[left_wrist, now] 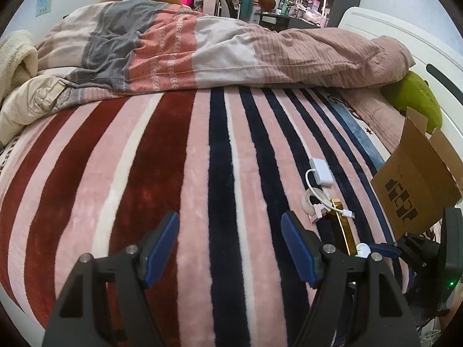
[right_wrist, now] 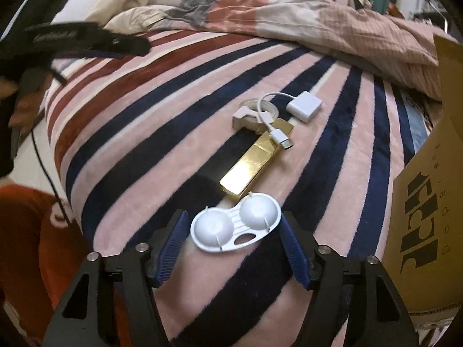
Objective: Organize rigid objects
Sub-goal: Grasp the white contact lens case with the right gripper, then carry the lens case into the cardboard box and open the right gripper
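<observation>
While the right claw (right_wrist: 231, 240) points down at the bed (right_wrist: 173, 115), its two blue fingers (right_wrist: 173, 245) stand about half open. A white case (right_wrist: 235, 225) with two round cups lies between them on the blanket. The right finger seems to touch the edge of the case. The left finger has a small gap beside it. The pads do not squeeze the case.

The left claw (left_wrist: 230, 245) is about half open too. It holds nothing. Only the striped blanket shows between its fingers.

Here is the count. There is one white case. There is one gold bar (right_wrist: 256, 156), just past the case and almost touching it. There is one white cable (right_wrist: 275, 107) with a little square box on one end and a plug on the other. The plug rests on the gold bar. There is one pale ring (right_wrist: 254, 115) under the cable, at the far end of the bar. There is one brown box (right_wrist: 428, 217) at the right side of the bed, near the case but apart from it. A bunched-up quilt (left_wrist: 202, 46) lies at the far end of the bed.
</observation>
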The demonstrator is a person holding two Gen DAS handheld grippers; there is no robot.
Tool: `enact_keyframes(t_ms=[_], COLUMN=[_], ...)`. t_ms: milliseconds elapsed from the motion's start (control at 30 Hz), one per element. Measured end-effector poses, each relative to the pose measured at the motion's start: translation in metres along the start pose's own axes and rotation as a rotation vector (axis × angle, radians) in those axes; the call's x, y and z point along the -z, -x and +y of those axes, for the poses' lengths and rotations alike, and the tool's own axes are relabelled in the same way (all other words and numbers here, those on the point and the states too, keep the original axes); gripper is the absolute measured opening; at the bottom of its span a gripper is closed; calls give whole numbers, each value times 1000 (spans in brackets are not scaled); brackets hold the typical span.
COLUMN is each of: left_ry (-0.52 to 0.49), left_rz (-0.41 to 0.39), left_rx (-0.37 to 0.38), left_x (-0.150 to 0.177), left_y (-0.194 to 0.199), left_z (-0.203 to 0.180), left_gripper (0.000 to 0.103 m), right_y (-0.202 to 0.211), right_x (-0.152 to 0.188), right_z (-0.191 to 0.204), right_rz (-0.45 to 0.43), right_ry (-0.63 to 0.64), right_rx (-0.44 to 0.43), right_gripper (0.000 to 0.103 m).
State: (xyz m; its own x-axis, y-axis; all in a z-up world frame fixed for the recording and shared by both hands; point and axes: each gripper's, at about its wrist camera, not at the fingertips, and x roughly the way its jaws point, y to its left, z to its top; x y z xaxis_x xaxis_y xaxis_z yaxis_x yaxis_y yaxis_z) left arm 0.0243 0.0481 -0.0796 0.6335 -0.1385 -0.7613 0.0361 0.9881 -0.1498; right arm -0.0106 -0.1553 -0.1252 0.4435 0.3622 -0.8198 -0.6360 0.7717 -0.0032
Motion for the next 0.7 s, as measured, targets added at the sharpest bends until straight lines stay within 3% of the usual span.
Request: enact_keyframes(t_ms=[200,400,500,633,700], left_ry=[-23,-50,-114,-188,-214], left_rz=[22,34,42,50,50], left_rx=[50,317,340,352,358], left_x=[4,-2,-8,-22,-30], left_y=[4,30,44,62,67], left_z=[-9,-43,-73,-115,-134], left_gripper=[70,70,69,51,43], right_y=[6,40,65,94,110], right_x=[3,-5,-16,-34,-42], right_z=[0,5,8,5,2], right_rz=[-27,-143,-230,-338,-392], right_ry=[5,15,30,43,73], right_rx=[4,-61,-90,-113,-85], right_gripper=[57,57,57,57,57])
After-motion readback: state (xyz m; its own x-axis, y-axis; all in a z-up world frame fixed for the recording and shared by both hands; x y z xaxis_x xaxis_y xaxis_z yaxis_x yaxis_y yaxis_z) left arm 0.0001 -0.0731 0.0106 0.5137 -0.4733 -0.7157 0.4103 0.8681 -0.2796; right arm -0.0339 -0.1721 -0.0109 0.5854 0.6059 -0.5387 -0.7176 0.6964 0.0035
